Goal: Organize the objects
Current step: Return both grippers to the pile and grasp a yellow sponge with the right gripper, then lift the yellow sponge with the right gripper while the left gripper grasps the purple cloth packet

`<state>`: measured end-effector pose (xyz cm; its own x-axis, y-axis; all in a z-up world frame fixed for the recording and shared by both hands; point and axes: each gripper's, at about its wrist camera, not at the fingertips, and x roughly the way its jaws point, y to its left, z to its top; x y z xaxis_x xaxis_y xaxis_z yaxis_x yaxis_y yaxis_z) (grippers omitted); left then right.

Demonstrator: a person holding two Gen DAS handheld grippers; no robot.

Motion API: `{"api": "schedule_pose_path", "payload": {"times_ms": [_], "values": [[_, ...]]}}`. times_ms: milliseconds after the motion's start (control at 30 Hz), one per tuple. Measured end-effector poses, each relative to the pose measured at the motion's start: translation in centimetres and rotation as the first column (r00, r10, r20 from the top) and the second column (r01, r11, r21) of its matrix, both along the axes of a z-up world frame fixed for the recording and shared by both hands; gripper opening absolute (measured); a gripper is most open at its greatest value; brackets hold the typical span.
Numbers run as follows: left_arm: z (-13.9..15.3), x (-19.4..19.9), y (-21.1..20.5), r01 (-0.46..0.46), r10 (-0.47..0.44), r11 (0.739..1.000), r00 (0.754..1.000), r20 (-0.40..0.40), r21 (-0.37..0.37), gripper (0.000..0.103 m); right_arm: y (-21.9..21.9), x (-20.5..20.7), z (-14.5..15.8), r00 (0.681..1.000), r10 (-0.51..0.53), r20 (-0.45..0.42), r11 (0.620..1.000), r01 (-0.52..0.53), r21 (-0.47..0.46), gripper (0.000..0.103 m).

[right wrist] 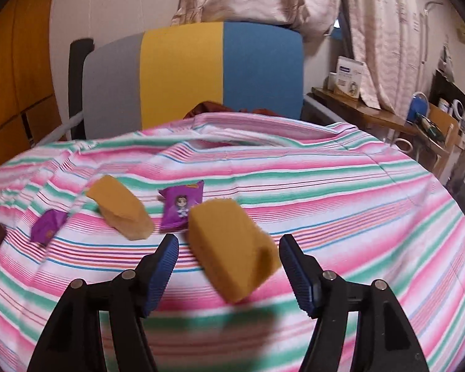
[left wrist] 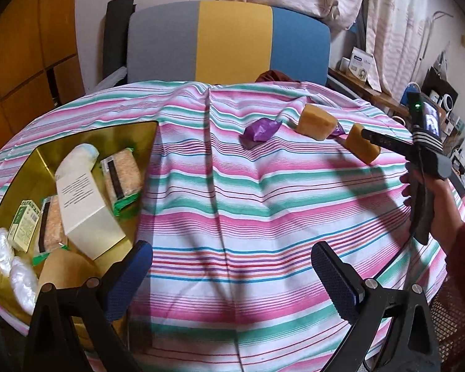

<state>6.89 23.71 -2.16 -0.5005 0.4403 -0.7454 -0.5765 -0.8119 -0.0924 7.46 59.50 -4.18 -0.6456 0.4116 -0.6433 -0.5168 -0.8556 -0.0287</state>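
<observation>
Two orange sponge blocks lie on the striped cloth. The near one (right wrist: 232, 248) sits between the open fingers of my right gripper (right wrist: 229, 266), with a gap on each side; it also shows in the left wrist view (left wrist: 361, 147). The far sponge (right wrist: 121, 210) (left wrist: 316, 121) lies to its left. Two purple snack packets lie near them: one (right wrist: 181, 204) behind the sponges, one (right wrist: 46, 221) (left wrist: 260, 128) further left. My left gripper (left wrist: 232, 276) is open and empty above the cloth, beside a gold box (left wrist: 40, 158).
The gold box holds a white carton (left wrist: 83, 204), two grain packs (left wrist: 122, 176), a green box (left wrist: 23, 224) and white plastic bags (left wrist: 12, 266). A grey, yellow and blue chair back (left wrist: 229, 40) stands behind the table. Cluttered shelves (right wrist: 434, 117) are at right.
</observation>
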Motion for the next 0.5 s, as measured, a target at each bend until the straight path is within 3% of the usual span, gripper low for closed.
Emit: {"api": "schedule_pose_path", "payload": {"times_ms": [233, 500], "values": [[-0.1, -1.0, 1.4, 0.006, -0.006, 1.0, 1.0, -0.002, -0.024, 0.103, 1.8, -1.0, -2.0, 0.999, -0.013, 0.044, 0.999, 0.015, -0.031, 0.068], [-0.4, -3.3, 5.4, 0.014, -0.015, 0.999, 1.0, -0.014, -0.037, 0.103, 0.9, -0.9, -2.3, 0.999, 0.001, 0.041, 1.0, -0.002, 0.018, 0.057]]}}
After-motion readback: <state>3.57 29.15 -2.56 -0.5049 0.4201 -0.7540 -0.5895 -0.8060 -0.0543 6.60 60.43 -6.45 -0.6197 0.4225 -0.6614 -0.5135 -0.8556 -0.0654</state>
